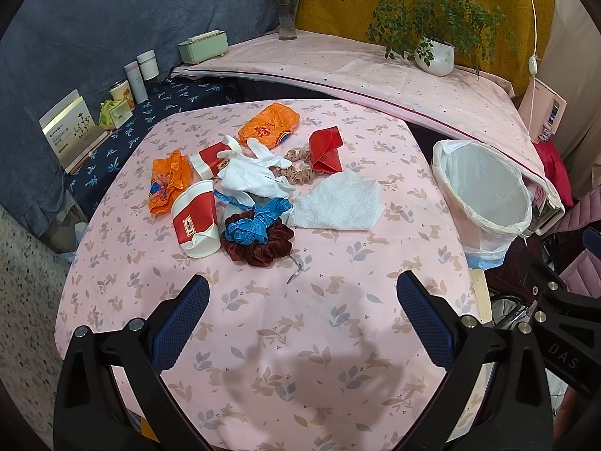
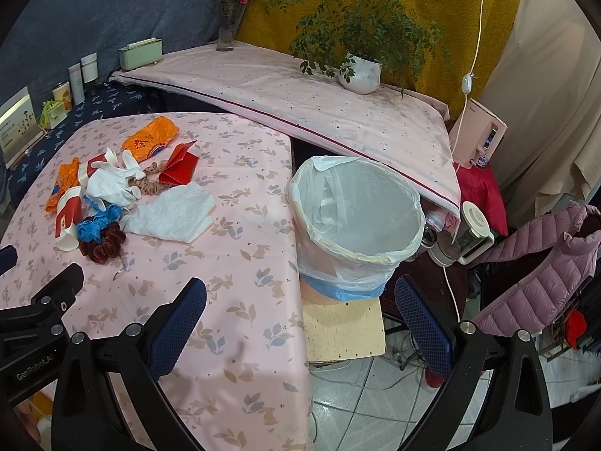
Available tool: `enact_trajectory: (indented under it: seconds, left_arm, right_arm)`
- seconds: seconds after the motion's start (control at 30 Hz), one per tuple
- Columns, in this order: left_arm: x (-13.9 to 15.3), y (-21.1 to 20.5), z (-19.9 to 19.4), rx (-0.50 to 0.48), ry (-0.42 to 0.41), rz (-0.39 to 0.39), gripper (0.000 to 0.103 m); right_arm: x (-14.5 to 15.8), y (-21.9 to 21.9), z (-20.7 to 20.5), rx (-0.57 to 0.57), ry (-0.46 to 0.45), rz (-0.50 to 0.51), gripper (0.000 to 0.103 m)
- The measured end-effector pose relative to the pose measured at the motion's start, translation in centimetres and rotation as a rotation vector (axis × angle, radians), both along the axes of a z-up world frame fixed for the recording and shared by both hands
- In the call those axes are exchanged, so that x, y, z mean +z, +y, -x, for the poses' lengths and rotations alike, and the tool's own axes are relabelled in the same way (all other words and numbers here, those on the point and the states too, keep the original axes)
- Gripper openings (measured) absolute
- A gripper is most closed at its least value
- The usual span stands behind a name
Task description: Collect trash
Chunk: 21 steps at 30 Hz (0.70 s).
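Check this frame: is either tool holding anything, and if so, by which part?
Nothing is held. The left tool and the right tool are both open and hang over the table, short of the trash pile.

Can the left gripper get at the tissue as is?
Probably yes. The left gripper is open, the tissue lies flat on top, and only bare tablecloth lies between them.

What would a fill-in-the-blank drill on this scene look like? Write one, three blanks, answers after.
1. The bin is lined with a white plastic ____.
2. The blue tape measure lies on a dark red ____.
3. Both the left gripper and the right gripper are ____ and hold nothing.

Answers: bag; scrunchie; open
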<state>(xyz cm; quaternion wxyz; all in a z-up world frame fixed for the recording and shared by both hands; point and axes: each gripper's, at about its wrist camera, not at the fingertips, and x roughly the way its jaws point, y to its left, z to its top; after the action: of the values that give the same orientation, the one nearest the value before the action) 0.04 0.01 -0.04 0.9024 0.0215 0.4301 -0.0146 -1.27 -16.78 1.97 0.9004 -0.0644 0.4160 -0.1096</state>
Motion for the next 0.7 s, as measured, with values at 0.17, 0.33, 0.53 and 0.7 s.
enact_trajectory:
  seconds: [0.17,0.33,0.53,0.7]
  left_arm:
    - [0.0,0.0,0.0,0.000,0.000,0.001,0.095]
    - [0.0,0.0,0.0,0.002,0.002,0.001,0.095]
    - [0.0,0.0,0.1,0.002,0.005,0.003,0.095]
    - [-0.4,-0.2,0.0,-0.005,0.001,0.009,0.095]
  right_arm:
    - [0.0,0.0,0.0,0.000,0.000,0.001,0.096]
    - [0.0,0.1,-0.1,0.000,0.001,0.001,0.096]
    - [-1.1,0.6,-0.3,-0.007,-0.003,-0.001,0.096]
    - [-0.5,0.2,-0.4,-0.011,-0.002,0.001,0.096]
